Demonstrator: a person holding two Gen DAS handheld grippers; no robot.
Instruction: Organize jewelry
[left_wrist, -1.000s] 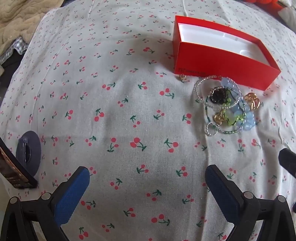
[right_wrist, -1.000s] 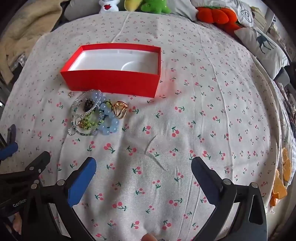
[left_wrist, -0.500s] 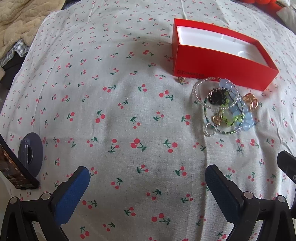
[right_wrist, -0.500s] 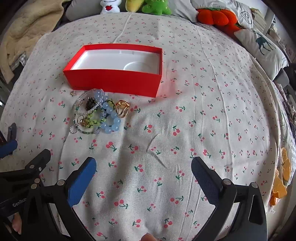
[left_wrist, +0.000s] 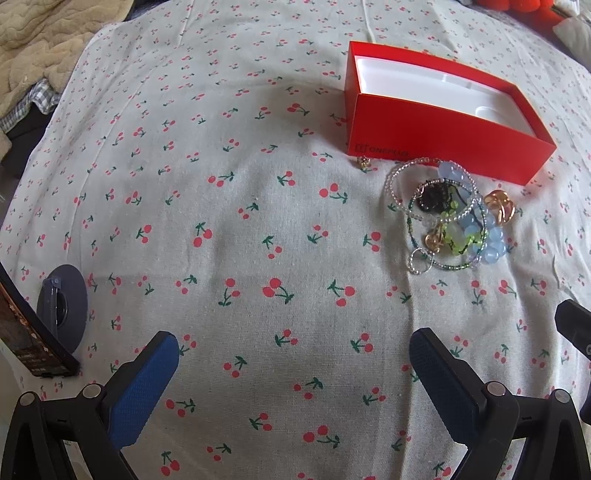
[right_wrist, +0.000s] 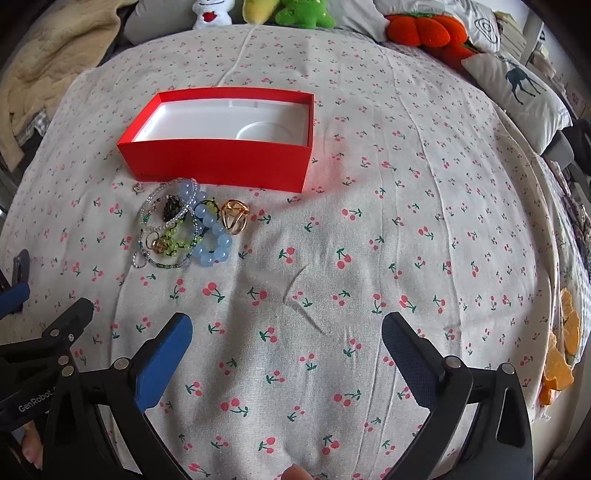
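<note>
An open red box (left_wrist: 436, 136) with an empty white inside lies on the cherry-print bedsheet; it also shows in the right wrist view (right_wrist: 221, 162). In front of it lies a pile of jewelry (left_wrist: 447, 218): clear, green and blue bead bracelets, a dark piece, gold rings. The pile shows in the right wrist view (right_wrist: 181, 229), with a gold ring (right_wrist: 234, 217) at its right edge. A small gold earring (left_wrist: 364, 162) lies apart by the box's corner. My left gripper (left_wrist: 295, 358) is open and empty, short of the pile. My right gripper (right_wrist: 286, 343) is open and empty, right of the pile.
A phone (left_wrist: 22, 332) and a round grey disc (left_wrist: 62, 306) lie at the sheet's left edge. A beige blanket (right_wrist: 44, 77) lies far left. Plush toys (right_wrist: 288, 13) and pillows (right_wrist: 517, 88) line the far and right sides.
Both grippers have moved slightly forward toward the box and jewelry, which now sit a little lower and larger in view. Both stay open and empty.
</note>
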